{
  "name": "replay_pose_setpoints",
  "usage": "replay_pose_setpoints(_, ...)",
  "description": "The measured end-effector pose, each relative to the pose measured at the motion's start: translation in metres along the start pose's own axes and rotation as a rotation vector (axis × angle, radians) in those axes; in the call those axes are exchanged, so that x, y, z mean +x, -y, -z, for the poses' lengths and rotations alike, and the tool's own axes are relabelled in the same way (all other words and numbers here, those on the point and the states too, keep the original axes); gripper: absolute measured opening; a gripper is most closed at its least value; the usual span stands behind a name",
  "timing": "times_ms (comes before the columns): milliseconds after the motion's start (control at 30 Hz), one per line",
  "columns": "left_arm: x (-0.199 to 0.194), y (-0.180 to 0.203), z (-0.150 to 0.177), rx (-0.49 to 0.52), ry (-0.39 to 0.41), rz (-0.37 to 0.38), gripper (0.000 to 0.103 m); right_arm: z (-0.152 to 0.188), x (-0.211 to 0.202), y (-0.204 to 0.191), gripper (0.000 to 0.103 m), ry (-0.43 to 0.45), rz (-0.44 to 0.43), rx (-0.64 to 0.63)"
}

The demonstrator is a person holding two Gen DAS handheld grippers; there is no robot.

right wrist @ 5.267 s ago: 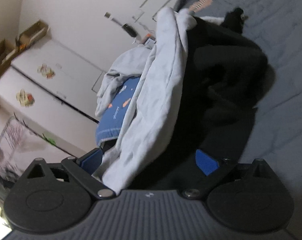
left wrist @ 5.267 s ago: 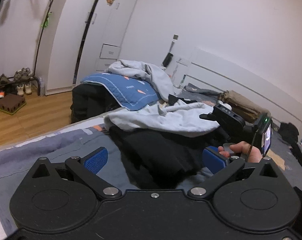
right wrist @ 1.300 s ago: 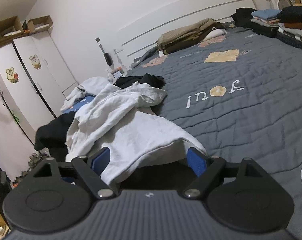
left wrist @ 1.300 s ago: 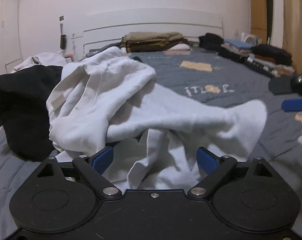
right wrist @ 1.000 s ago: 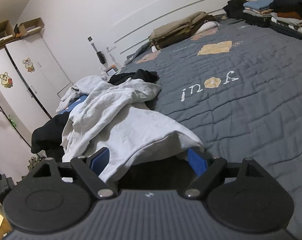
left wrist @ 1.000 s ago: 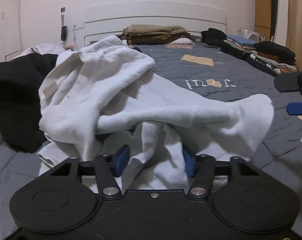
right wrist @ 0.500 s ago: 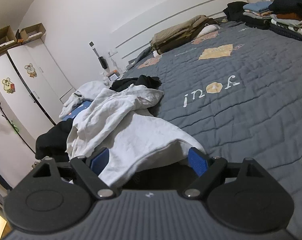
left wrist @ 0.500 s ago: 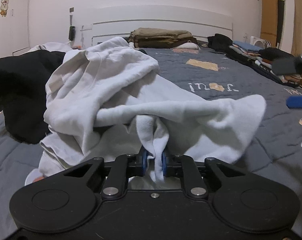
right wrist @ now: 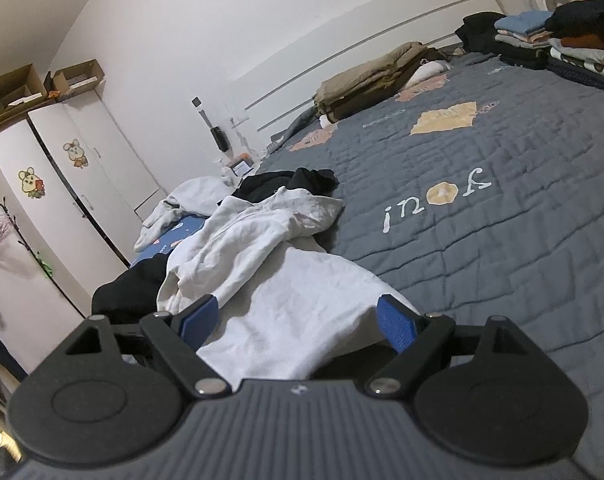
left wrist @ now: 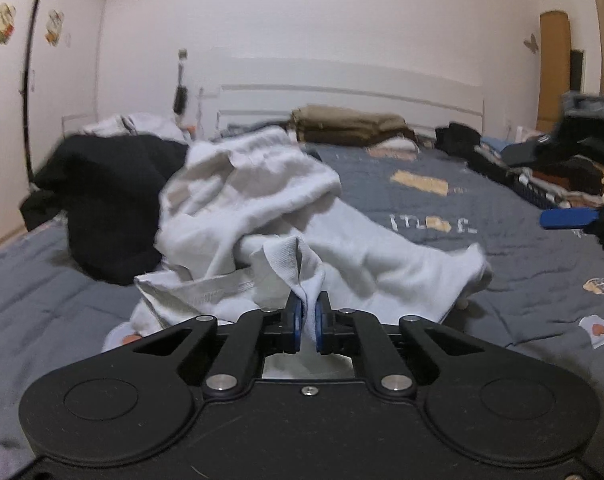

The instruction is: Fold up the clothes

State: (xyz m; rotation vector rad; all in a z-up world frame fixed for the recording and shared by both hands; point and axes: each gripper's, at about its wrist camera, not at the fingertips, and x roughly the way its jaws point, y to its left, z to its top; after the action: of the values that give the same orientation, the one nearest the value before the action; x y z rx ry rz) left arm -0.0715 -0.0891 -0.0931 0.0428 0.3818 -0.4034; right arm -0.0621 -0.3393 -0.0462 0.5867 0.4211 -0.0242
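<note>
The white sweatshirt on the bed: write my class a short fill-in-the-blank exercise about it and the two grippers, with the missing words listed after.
1. The left gripper is ____ on a ribbed edge of the white sweatshirt.
2. The right gripper is ____, its blue pads either side of the cloth.
3. The sweatshirt lies on a ____ quilt.
4. Beside the sweatshirt lies a crumpled ____ garment.

Missing words: shut; open; grey; black

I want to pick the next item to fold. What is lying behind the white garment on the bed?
Behind the white garment lies a black garment, partly covered by it. How far it extends underneath cannot be seen.
</note>
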Motion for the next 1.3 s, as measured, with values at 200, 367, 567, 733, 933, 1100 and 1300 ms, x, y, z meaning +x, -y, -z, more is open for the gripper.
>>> replay_pose_setpoints(200,-0.043,-0.011,0.006,-0.042,-0.021,-0.020,0.006,0.000,0.000,-0.007,0.086,-0.036,-0.028,-0.024)
replay_pose_setpoints(367,-0.044,-0.025,0.020,-0.091,-0.168,-0.074,0.021,0.002,0.005,-0.005,0.086,-0.062,0.003,-0.038)
replay_pose_setpoints(567,-0.067,-0.023,0.000,-0.074,-0.073,-0.118,0.053,0.002,0.009,0.004,0.086,-0.081,0.056,-0.033)
replay_pose_setpoints(733,-0.066,0.001,-0.029,0.011,0.001,-0.055,0.066,-0.003,0.008,0.019,0.086,-0.071,0.095,-0.003)
replay_pose_setpoints(933,-0.011,0.058,-0.033,0.233,-0.046,0.093,0.066,-0.018,-0.003,0.035,0.086,-0.063,0.085,0.034)
replay_pose_setpoints(1100,0.050,0.097,-0.026,0.326,-0.108,0.141,0.066,-0.033,-0.017,0.049,0.086,-0.120,-0.032,0.077)
replay_pose_setpoints(1300,0.093,0.125,-0.002,0.447,-0.137,0.135,0.066,-0.041,-0.031,0.069,0.087,-0.067,-0.027,0.115)
